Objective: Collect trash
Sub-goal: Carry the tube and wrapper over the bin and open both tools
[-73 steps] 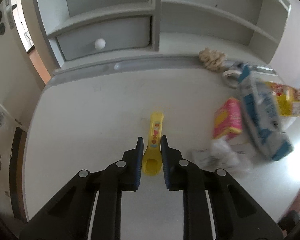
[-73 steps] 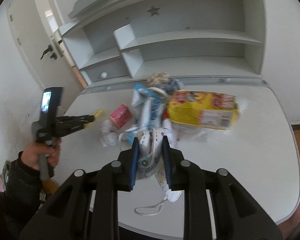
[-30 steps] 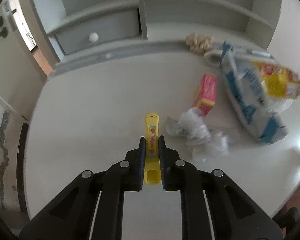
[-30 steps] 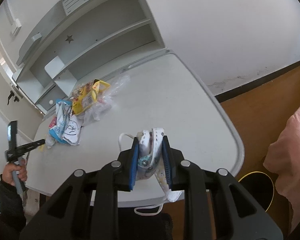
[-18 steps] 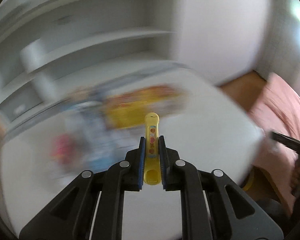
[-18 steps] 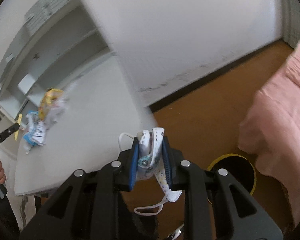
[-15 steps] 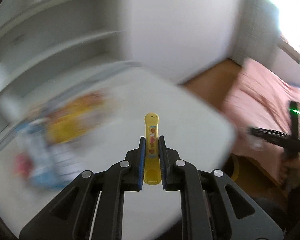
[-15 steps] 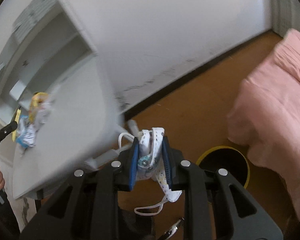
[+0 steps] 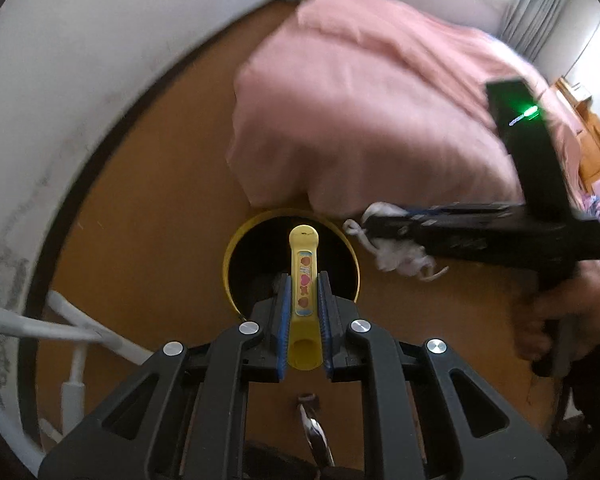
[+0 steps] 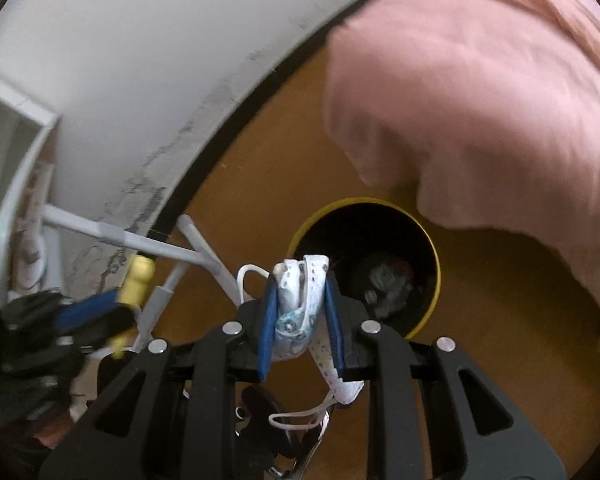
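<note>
My left gripper (image 9: 303, 280) is shut on a yellow plastic stick (image 9: 304, 276) with a sticker strip, held over the open yellow-rimmed trash bin (image 9: 236, 240) on the floor. My right gripper (image 10: 300, 280) is shut on a crumpled white patterned face mask (image 10: 300, 304) whose ear loops hang down, just left of the bin (image 10: 432, 240), which holds some crumpled trash. In the left wrist view the right gripper (image 9: 360, 228) with the mask (image 9: 396, 252) reaches in from the right beside the bin. In the right wrist view the left gripper (image 10: 112, 304) shows at lower left with the yellow stick (image 10: 138, 280).
A pink bed cover (image 9: 380, 100) hangs down right behind the bin. The floor (image 9: 140, 220) is brown wood. White table legs (image 10: 112, 236) and a white wall with a dark skirting board (image 10: 228, 120) lie to the left.
Both grippers have swung away from the white table and down to the floor bin, each still holding its item. The table with the remaining wrappers has left view.
</note>
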Available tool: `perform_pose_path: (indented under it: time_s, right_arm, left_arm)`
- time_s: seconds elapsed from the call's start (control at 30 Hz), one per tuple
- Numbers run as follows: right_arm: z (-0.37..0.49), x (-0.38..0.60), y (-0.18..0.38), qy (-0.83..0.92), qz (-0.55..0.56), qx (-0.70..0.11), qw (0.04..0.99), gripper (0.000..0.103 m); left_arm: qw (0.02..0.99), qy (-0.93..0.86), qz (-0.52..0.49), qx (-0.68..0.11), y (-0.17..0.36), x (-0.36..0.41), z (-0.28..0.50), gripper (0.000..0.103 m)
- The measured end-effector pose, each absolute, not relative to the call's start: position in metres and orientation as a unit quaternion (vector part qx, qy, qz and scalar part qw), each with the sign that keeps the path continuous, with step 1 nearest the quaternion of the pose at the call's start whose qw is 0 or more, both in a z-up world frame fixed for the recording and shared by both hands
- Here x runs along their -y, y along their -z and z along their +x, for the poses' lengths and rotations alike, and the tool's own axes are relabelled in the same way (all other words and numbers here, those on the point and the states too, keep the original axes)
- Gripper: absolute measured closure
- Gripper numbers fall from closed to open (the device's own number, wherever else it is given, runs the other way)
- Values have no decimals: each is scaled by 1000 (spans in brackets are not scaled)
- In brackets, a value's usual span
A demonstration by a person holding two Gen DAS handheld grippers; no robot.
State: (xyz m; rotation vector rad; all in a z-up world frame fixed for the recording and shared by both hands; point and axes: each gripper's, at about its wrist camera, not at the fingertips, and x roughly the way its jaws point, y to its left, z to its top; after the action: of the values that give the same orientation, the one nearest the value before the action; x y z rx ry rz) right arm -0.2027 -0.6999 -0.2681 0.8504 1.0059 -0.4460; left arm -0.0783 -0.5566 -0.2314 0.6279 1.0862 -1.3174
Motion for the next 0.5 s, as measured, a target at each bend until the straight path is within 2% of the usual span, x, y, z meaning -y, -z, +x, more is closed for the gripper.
perform_pose_path:
  time_s: [0.17, 0.37, 0.4, 0.43, 0.47, 0.5]
  right_arm:
    - [-208, 718, 305, 213, 422, -480, 739, 80]
    - [-202, 729, 313, 210, 426, -483, 736, 80]
    - [-201, 730, 312, 209, 426, -482, 737, 76]
    - [-200, 732, 310, 209, 425, -481, 738, 62]
    - [-202, 734, 307, 211, 424, -478, 740, 55]
    - [-202, 735, 304, 214, 421, -475, 743, 52]
  left_arm:
    - [592, 560, 282, -506, 278, 581, -73, 91]
    - [578, 566, 277, -518, 289, 601, -75, 91]
    - [578, 568, 278, -516, 288, 602, -76, 90]
    - [578, 569, 279, -514, 288, 601, -78, 88]
    - [579, 570, 279, -512, 286, 603, -78, 81]
    - [580, 571, 277, -511, 282, 602, -77, 68]
